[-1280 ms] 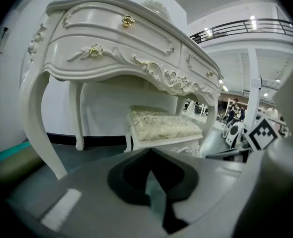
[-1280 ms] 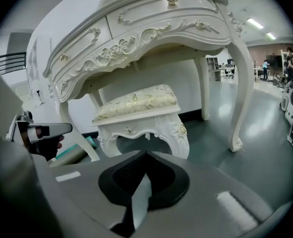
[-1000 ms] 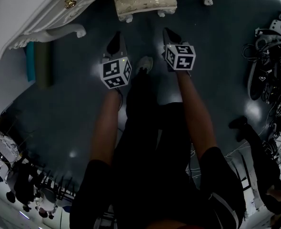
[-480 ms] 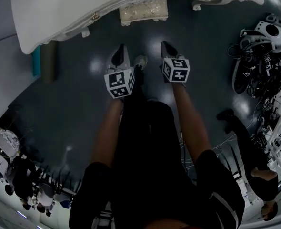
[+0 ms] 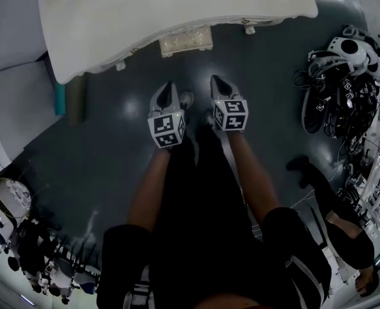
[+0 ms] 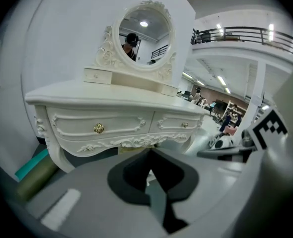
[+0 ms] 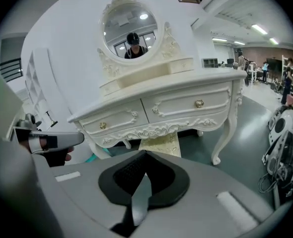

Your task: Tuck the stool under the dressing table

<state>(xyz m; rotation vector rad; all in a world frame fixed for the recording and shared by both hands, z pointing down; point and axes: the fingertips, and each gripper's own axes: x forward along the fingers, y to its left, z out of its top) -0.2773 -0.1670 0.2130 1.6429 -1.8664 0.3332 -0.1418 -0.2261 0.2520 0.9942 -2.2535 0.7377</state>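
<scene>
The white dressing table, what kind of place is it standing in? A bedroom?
Probably not a bedroom. It looks like a big open hall, perhaps a workshop: an upstairs railing, strip lights overhead, and gear and cables heaped on the floor near the dressing table.

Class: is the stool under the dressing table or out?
Under: the stool sits beneath the dressing table, between its legs.

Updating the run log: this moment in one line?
stool: under dressing table | left gripper: jaws shut, empty | right gripper: jaws shut, empty
</scene>
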